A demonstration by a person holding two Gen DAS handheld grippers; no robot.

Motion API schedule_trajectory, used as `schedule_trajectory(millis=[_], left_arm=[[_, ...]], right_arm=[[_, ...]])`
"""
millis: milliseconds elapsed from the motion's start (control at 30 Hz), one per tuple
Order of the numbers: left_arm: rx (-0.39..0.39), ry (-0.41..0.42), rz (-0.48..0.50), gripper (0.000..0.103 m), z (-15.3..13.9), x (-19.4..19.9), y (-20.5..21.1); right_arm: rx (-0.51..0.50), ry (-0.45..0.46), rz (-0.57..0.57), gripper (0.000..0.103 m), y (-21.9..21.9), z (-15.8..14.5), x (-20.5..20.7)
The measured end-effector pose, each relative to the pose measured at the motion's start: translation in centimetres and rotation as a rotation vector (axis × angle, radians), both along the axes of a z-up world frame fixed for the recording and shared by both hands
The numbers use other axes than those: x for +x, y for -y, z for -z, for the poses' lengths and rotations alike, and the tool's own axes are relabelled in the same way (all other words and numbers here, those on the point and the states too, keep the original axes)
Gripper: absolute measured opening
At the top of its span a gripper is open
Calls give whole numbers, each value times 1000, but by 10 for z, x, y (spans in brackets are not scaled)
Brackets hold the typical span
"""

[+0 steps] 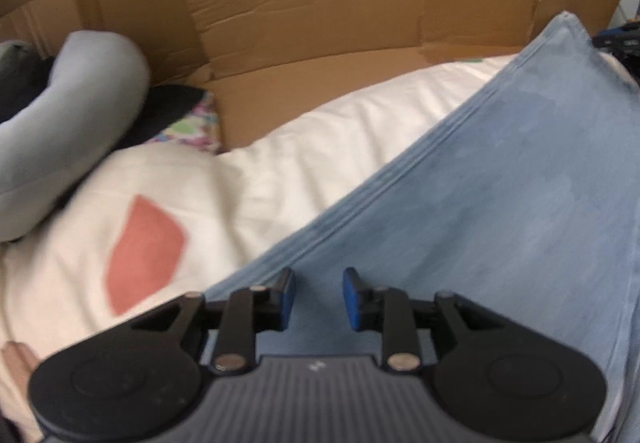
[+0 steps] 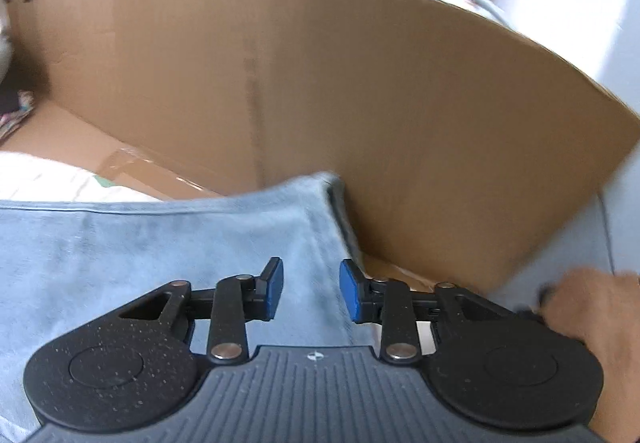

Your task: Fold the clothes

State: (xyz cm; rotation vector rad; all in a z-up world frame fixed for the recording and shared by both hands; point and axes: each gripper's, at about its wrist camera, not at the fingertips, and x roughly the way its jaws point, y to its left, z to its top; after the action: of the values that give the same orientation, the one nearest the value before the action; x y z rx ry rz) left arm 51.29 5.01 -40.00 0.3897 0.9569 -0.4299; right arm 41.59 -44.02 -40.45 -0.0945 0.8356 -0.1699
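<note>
Jaws apart on left gripper (image 1: 319,297), right gripper (image 2: 311,291) over blue garment (image 1: 500,211) (far corner blurred)

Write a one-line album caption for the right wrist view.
Open right gripper hovers over light blue garment beside a cardboard wall.

The garment (image 1: 500,203) lies spread on the sheet (image 1: 320,147), reaching toward its far right corner, where one garment corner touches the cardboard wall (image 2: 400,115). Cardboard panels (image 1: 300,11) stand along the sheet's far edge. A cushion (image 1: 60,123) rests at the sheet's left edge. Both grippers, left gripper (image 1: 318,297) and right gripper (image 2: 311,291), hang over the garment's near part.
</note>
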Motion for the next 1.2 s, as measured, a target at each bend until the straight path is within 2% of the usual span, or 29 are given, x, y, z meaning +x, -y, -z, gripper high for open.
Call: schedule_trajectory(millis=[33, 100, 167, 233, 367, 533, 600, 733, 867, 933, 1100, 1200], left_arm=[[-14, 1, -5, 42, 2, -1, 4], [-38, 0, -8, 43, 6, -3, 9], [-45, 9, -3, 47, 9, -5, 15], [-42, 19, 4, 51, 10, -8, 17], [-86, 28, -51, 54, 9, -16, 9], [-85, 33, -103, 55, 6, -36, -5], [-78, 32, -130, 55, 2, -44, -12], [-47, 42, -184, 56, -10, -60, -25], [-42, 30, -290, 61, -22, -76, -41], [-52, 8, -329, 62, -25, -84, -47], [-22, -25, -339, 65, -22, -110, -53], [-34, -53, -377, 65, -17, -118, -58]], right_arm=[[6, 8, -15, 28, -3, 0, 4], [19, 25, -46, 28, -8, -1, 12], [2, 13, -68, 28, -14, 12, 29], [-25, -10, -52, 28, -11, 23, 42], [-6, -34, 56, 27, 5, 31, 54], [-60, -54, 68, 30, 9, 21, 47], [-38, -40, 77, 30, 10, 14, 45], [51, -4, 69, 31, 5, -2, 32], [155, 3, 50, 36, -10, -12, 7], [200, -28, 17, 40, -20, -12, -4], [251, -138, -142, 41, -43, -11, -49], [287, -202, -164, 41, -44, -7, -78]])
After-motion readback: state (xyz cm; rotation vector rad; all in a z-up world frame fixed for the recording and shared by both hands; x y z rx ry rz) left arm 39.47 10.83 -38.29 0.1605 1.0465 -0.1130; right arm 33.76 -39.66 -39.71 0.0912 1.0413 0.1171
